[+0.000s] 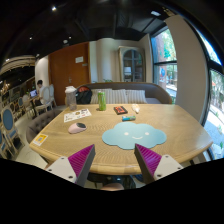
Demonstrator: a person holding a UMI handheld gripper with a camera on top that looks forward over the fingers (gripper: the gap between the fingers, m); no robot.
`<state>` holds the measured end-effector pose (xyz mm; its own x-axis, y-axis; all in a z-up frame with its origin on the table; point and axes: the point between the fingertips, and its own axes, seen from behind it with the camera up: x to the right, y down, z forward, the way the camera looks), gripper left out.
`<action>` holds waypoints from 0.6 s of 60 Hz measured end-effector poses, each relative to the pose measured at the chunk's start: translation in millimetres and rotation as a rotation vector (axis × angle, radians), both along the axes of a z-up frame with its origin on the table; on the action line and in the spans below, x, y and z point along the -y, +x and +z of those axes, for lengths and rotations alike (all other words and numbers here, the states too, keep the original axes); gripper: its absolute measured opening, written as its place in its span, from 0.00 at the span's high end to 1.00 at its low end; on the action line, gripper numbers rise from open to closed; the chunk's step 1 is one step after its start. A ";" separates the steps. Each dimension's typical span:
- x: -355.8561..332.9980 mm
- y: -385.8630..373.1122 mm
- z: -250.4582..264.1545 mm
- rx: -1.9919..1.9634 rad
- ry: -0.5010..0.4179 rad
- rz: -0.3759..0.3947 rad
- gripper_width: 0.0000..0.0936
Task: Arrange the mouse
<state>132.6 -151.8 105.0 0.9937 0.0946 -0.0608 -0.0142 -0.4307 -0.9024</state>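
A grey mouse (pixel 77 127) lies on the round wooden table (pixel 170 128), left of a light blue cloud-shaped mat (pixel 133 135). My gripper (pixel 113 163) is held back at the table's near edge, well short of the mouse, which is ahead and to the left of the left finger. The fingers (pixel 81 160) with their purple pads stand wide apart and nothing is between them.
On the table are a paper sheet (pixel 77 115), a yellow card (pixel 39 139), a green cup (pixel 101 100), a pale jug (pixel 71 96), a dark box (pixel 120 110) and a small blue object (pixel 128 118). Chairs (pixel 10 125) stand to the left. A sofa (pixel 125 95) is behind.
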 end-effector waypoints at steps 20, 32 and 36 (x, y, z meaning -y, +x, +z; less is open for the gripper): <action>13.7 -29.7 -1.8 0.037 -0.012 -0.002 0.12; -27.7 -86.2 -34.9 -0.022 -0.045 0.061 0.12; -47.2 -117.5 -52.1 -0.064 -0.072 0.096 0.12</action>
<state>15.1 -104.6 52.9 0.9742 0.1821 -0.1335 -0.0260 -0.4967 -0.8675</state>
